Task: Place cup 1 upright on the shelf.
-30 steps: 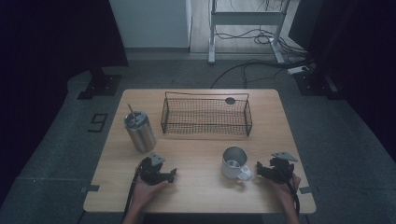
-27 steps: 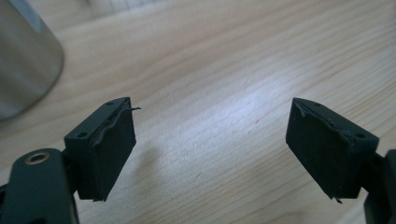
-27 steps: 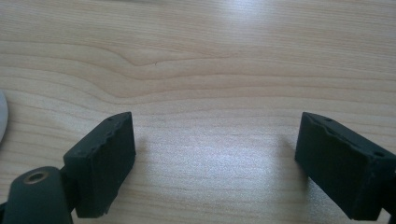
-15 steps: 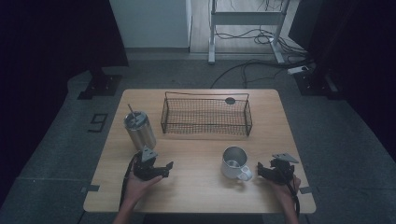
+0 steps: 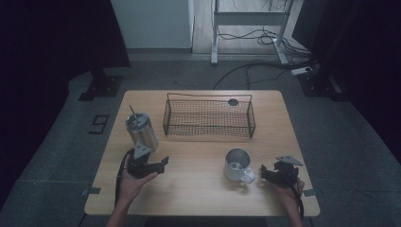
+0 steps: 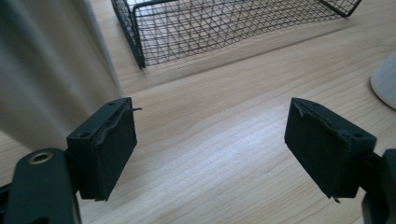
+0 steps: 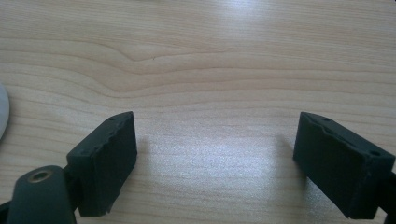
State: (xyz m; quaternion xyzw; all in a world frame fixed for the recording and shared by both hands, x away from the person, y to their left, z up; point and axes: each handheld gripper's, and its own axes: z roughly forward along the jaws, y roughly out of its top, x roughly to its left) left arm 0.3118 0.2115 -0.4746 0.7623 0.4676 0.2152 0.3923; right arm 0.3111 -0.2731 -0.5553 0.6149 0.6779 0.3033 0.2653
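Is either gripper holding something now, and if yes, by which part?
Nothing is held. The left gripper and right gripper both have open jaws with only bare table between.

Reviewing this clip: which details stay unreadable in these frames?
- Steel tumbler: in the left gripper view it is a blurred grey mass cut off by the left edge.
- Mug: in the right gripper view just a pale sliver, cut off by the left edge.
- Round dark thing by the wire basket: too small in the high view to identify.

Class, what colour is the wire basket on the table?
Black. The basket shows best in the high view, its mesh also in the left gripper view.
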